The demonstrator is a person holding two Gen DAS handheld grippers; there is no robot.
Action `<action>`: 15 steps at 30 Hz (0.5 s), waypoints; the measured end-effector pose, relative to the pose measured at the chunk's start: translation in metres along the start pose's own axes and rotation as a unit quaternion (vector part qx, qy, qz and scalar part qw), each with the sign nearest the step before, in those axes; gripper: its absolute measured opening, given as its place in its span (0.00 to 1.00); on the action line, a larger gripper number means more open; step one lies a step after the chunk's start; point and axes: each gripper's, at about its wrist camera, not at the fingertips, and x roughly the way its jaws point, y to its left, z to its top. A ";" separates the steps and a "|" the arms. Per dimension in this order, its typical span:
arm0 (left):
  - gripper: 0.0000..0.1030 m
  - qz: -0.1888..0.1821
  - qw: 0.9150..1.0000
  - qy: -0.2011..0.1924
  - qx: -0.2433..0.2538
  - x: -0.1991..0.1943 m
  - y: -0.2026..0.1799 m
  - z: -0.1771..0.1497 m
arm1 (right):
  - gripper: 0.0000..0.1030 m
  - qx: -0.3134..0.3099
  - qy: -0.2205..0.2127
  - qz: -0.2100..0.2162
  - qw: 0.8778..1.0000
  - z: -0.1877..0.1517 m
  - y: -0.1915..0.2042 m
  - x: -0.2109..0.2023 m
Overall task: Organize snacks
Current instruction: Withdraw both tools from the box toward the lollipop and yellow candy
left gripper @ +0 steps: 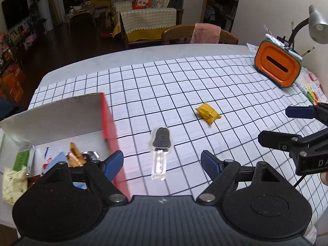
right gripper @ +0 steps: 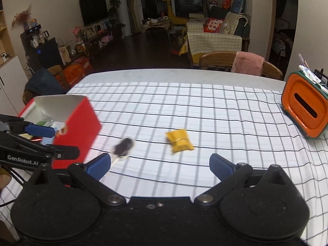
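Observation:
A red cardboard box (left gripper: pixel 109 123) with a white inside stands at the left of the checked cloth and holds several wrapped snacks (left gripper: pixel 22 160). A clear packet with a dark snack (left gripper: pixel 161 143) lies on the cloth just ahead of my open, empty left gripper (left gripper: pixel 162 164). A yellow wrapped snack (left gripper: pixel 208 113) lies farther right. In the right wrist view the box (right gripper: pixel 78 127), the dark snack (right gripper: pixel 124 146) and the yellow snack (right gripper: pixel 180 140) lie ahead of my open, empty right gripper (right gripper: pixel 160 164). The right gripper also shows in the left wrist view (left gripper: pixel 287 123).
An orange and green holder (left gripper: pixel 277 65) with pens stands at the far right of the table, also in the right wrist view (right gripper: pixel 305 107). A grey desk lamp (left gripper: pixel 316 26) leans over it. A wooden chair with a pink towel (left gripper: pixel 206 33) stands behind the table.

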 end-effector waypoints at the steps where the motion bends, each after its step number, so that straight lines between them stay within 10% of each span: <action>1: 0.80 0.001 1.000 0.002 0.000 0.004 -0.004 0.002 | 1.00 -0.001 0.002 0.001 1.000 0.001 -0.007 0.004; 15: 0.80 0.033 0.998 0.054 0.000 0.082 -0.029 0.025 | 0.99 -0.034 0.039 0.024 0.998 0.012 -0.064 0.075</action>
